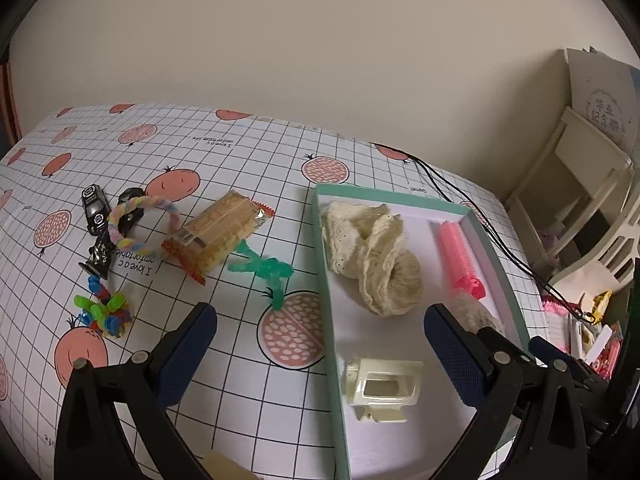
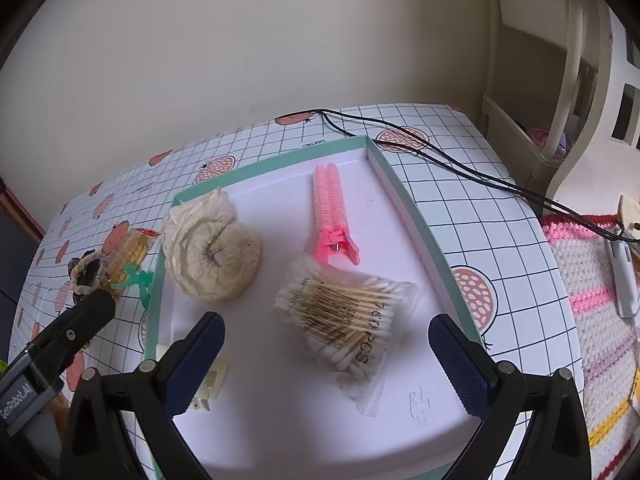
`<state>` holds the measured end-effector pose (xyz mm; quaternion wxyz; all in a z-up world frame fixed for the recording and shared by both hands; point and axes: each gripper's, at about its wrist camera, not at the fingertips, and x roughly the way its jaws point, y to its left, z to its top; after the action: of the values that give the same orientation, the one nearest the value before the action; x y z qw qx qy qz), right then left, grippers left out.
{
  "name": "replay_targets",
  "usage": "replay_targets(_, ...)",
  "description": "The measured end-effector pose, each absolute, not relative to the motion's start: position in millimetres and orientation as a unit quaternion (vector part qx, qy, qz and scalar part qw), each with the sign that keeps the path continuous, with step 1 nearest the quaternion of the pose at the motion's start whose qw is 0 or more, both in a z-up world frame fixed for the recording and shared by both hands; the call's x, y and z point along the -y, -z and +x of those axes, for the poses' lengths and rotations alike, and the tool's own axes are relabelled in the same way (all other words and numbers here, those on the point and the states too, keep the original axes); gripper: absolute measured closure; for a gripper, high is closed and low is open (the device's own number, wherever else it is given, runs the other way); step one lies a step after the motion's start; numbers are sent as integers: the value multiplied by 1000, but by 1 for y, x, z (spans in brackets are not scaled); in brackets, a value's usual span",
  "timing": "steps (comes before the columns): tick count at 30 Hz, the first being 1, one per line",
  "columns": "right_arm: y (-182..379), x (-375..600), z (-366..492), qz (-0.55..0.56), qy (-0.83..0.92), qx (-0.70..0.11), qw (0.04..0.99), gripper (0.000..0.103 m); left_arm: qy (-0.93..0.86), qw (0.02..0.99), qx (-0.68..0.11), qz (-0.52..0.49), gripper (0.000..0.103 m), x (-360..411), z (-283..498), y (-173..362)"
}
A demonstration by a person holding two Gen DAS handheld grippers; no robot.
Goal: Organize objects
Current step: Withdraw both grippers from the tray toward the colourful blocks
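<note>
While both grippers hang wide open and empty over the table, the left gripper (image 1: 320, 332) straddles the tray's (image 1: 325, 280) green rim and the right gripper (image 2: 326, 340) sits above the swabs (image 2: 348, 316). Inside lie a scrunchie (image 1: 372, 256), pink clip (image 1: 460, 252) and cream clip (image 1: 380, 388). Outside (only the left view shows them clearly) wait a cracker pack (image 1: 220, 232), green tie (image 1: 264, 272), toy cars (image 1: 96, 210) and beads (image 1: 104, 312). Black cables (image 2: 440, 152) trail behind the tray.
</note>
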<state>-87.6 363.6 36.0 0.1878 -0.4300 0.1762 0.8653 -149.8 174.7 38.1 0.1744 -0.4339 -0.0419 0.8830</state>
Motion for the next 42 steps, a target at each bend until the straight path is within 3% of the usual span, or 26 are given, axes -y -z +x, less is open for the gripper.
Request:
replay_targets(18, -39, -354, -92, -428, -868, -171, 183, 0, -890, 170, 48, -420, 0, -154, -155, -47)
replay_targets(32, -82, -284, -127, -383, -909, -119, 111, 0, -886, 76, 129, -438, 0, -43, -184, -45)
replay_targets(42, -77, -228, -163, -400, -911, -84, 58, 3, -871, 39, 196, -449, 0, 18, -190, -35)
